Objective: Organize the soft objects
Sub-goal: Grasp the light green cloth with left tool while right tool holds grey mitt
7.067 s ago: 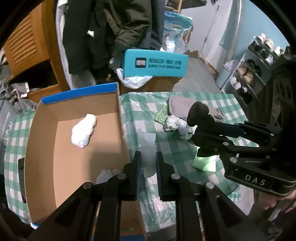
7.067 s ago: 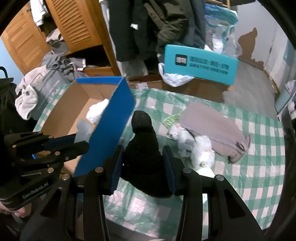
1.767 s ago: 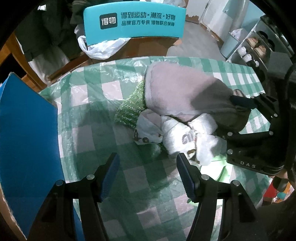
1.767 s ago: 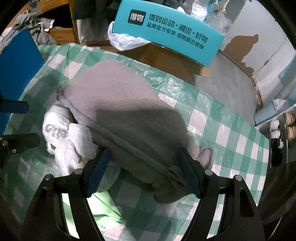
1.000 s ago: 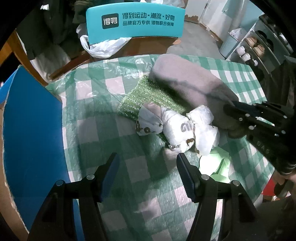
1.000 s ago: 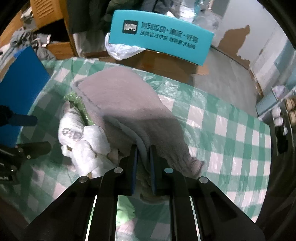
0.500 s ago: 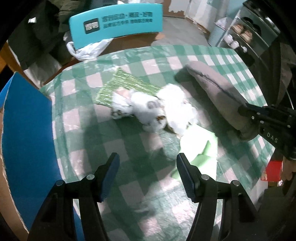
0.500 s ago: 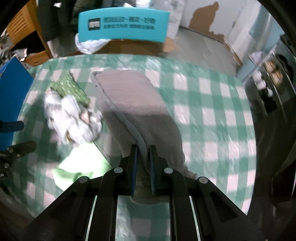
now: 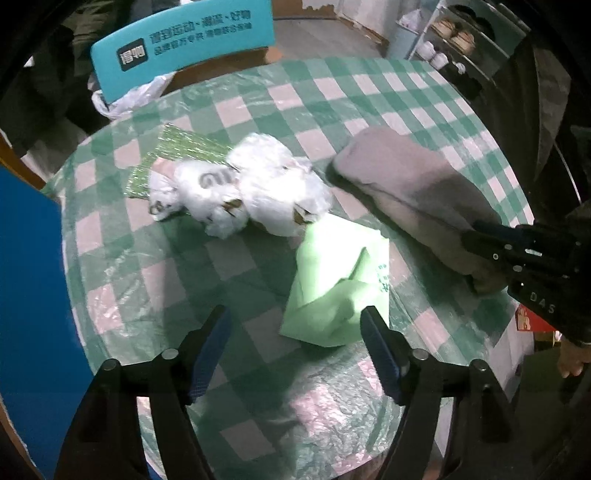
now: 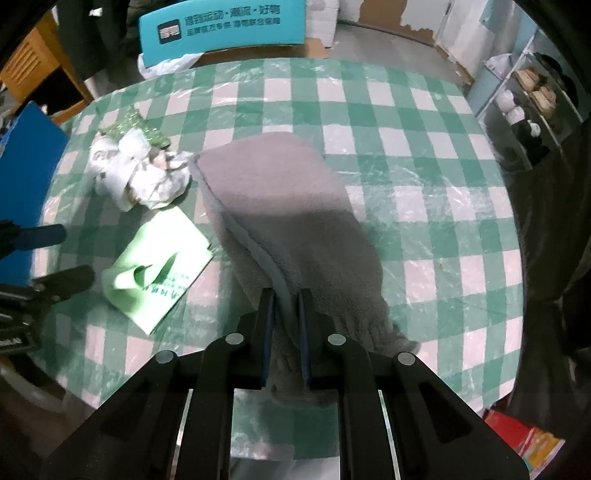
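A grey fleece cloth (image 10: 280,206) lies long across the checked table, and my right gripper (image 10: 286,295) is shut on its near seam edge; the jaws are just starting to ease open with the fleece still pinched. In the left wrist view the fleece (image 9: 413,184) runs to the right gripper (image 9: 480,232). My left gripper (image 9: 295,314) hovers over the table with its jaws opening, nothing pressed between them. The pale green bag (image 9: 340,280) lies just beyond its right finger. A white crumpled bundle (image 9: 251,192) rests on a glittery green cloth (image 9: 177,155).
A blue box flap (image 9: 29,295) stands at the left table edge. A teal printed box (image 10: 221,26) sits behind the table with a white plastic bag. Shoe shelves (image 10: 535,96) are at the far right. The table rim (image 10: 461,387) curves close in front.
The right gripper dragged the fleece rightward off the bundle, uncovering the green cloth and pale green bag. The left gripper shifted over the bag and its jaws widened.
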Available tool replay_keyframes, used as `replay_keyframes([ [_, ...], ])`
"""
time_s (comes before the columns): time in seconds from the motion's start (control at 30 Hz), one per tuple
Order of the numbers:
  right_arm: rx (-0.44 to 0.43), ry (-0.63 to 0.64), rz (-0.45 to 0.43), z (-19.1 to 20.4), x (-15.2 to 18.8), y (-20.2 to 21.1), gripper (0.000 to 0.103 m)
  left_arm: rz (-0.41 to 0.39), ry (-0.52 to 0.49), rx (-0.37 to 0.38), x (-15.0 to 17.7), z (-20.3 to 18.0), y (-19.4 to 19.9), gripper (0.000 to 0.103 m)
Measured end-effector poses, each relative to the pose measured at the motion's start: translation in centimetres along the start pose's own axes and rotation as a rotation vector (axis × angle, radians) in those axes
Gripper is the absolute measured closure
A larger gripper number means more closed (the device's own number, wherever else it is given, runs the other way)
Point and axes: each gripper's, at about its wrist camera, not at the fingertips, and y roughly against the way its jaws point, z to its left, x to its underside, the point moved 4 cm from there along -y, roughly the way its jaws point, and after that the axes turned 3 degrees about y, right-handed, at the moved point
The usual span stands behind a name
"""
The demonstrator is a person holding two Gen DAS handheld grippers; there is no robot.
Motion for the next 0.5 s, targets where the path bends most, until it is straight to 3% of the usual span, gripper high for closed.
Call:
replay_keyframes([
  [0.07,-0.021,-0.002,0.007,0.1,0.0,0.1,0.081,0.008,-0.006,0.002,0.1,-0.4,-0.3,0.027],
  [0.13,-0.027,-0.004,0.007,0.1,-0.2,0.4,0.05,0.016,-0.01,0.01,0.2,-0.7,-0.6,0.025],
  [0.17,-0.029,0.003,0.0,0.1,-0.3,0.6,0.043,0.021,-0.009,0.015,0.1,-0.9,-0.8,0.022],
  [0.33,-0.03,0.065,-0.004,0.4,-1.1,1.0,0.04,0.03,0.0,0.028,0.0,-1.3,-1.5,0.022],
  [0.5,0.048,0.156,0.014,-0.1,-1.7,0.2,0.039,0.051,0.003,0.021,-0.2,-2.2,-2.6,0.022],
])
